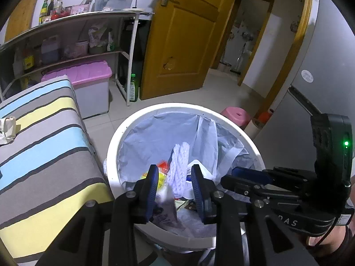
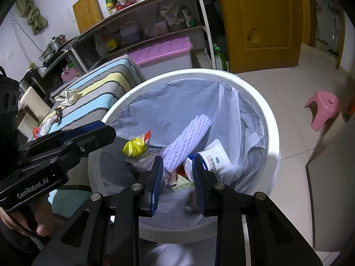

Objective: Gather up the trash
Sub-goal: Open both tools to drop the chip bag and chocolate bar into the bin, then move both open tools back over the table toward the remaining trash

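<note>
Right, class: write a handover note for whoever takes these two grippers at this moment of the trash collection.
Left gripper: fingers apart, nothing held, above the white bin.
Right gripper: fingers apart, nothing held, above the same bin.
Inside the bin: foam net, white pouch and a yellow wrapper, which is blurred and perhaps falling.
Done: those pieces are binned.
Left to do: a crumpled white scrap and small wrappers lie on the striped table. Fetch them next.
</note>
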`<action>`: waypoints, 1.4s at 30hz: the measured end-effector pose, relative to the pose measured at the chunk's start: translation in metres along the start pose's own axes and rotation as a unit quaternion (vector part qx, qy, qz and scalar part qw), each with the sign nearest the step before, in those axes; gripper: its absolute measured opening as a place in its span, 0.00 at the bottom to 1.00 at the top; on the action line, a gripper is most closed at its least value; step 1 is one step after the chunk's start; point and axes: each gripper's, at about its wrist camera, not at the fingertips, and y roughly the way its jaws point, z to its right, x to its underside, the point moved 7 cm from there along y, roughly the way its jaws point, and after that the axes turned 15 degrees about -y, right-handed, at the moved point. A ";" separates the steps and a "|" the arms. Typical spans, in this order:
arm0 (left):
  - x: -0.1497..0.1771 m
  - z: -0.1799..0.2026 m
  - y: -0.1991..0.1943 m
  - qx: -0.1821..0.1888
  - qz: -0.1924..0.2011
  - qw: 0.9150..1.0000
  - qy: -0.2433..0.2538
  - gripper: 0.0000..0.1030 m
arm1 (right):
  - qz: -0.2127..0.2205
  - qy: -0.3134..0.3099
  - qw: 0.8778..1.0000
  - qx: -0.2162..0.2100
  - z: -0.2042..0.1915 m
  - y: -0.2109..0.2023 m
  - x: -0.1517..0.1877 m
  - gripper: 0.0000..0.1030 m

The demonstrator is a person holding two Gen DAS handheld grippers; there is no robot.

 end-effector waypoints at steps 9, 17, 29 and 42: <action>0.000 -0.003 -0.024 0.003 0.022 1.000 -0.006 0.29 | 0.016 -0.009 1.000 0.001 -0.009 -0.015 -0.006 0.27; 0.000 -0.013 -0.051 -0.004 0.047 0.999 -0.014 0.29 | 0.035 -0.028 0.999 -0.001 -0.029 -0.032 -0.015 0.27; 0.008 -0.035 -0.091 -0.030 0.084 0.996 -0.028 0.29 | 0.053 -0.058 0.997 -0.012 -0.062 -0.046 -0.024 0.27; 0.014 -0.082 -0.130 -0.083 0.115 0.988 -0.056 0.29 | 0.065 -0.089 0.993 -0.050 -0.108 -0.038 -0.029 0.28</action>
